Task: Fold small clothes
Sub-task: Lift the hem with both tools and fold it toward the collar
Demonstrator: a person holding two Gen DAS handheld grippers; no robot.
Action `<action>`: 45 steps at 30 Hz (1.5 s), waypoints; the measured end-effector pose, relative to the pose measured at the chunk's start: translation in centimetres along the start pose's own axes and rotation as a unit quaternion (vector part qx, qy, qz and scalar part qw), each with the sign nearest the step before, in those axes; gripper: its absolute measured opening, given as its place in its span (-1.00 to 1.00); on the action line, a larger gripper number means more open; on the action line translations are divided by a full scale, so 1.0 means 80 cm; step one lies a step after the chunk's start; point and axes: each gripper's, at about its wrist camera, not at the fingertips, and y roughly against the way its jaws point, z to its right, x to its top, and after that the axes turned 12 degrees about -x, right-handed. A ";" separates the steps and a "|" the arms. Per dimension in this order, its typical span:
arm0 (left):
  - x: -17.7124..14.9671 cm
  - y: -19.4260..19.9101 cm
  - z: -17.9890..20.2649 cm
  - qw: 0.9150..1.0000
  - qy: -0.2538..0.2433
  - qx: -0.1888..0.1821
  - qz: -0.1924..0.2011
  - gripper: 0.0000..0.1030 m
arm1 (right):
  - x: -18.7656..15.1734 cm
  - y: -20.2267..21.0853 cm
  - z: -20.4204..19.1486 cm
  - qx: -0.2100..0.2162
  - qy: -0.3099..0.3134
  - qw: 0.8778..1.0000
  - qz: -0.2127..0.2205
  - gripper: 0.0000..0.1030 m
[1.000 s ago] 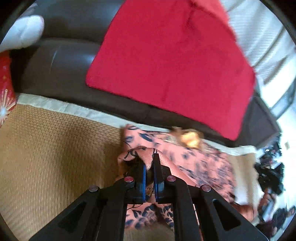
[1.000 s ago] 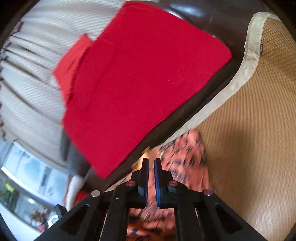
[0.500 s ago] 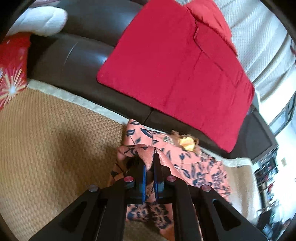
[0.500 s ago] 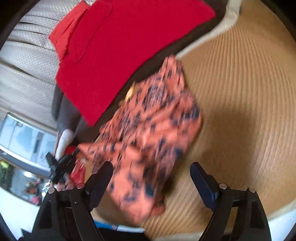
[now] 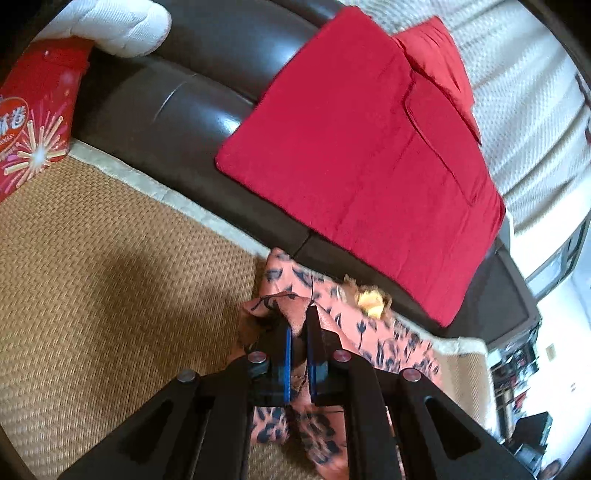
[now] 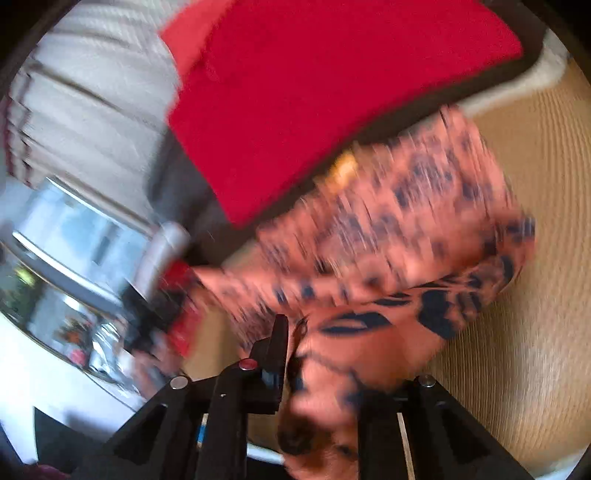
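A small salmon-pink garment with dark leaf print (image 5: 373, 332) lies bunched on a woven tan mat (image 5: 110, 295). My left gripper (image 5: 299, 325) is shut on a fold of it near its left edge. In the right wrist view the same garment (image 6: 406, 229) is blurred and drapes over the gripper. My right gripper (image 6: 332, 354) has cloth between its jaws; only the left finger (image 6: 279, 343) shows, the right one is hidden under the cloth.
A dark leather sofa (image 5: 192, 96) runs behind the mat, with a red cushion (image 5: 369, 147) on it. A red printed box (image 5: 33, 122) stands at the far left, a white pillow (image 5: 118, 26) above it. Pale curtains (image 5: 524, 92) hang behind.
My right gripper opened half a second ago, and has now come in low onto the garment's near edge, with cloth over its jaws. My left gripper keeps its hold and has barely moved.
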 end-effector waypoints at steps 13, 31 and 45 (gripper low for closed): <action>0.059 -0.072 -0.054 0.997 0.056 0.046 0.023 -0.52 | 0.164 -0.108 0.176 0.089 -0.359 0.921 0.125 0.85; 0.005 -0.113 -0.002 0.994 -0.026 0.049 -0.091 -0.24 | 0.129 -0.246 -0.068 -0.042 0.025 0.999 0.001 0.26; 0.041 -0.094 -0.019 0.997 -0.013 0.052 -0.058 -0.21 | 0.211 -0.384 -0.138 0.069 -0.096 0.992 0.054 0.29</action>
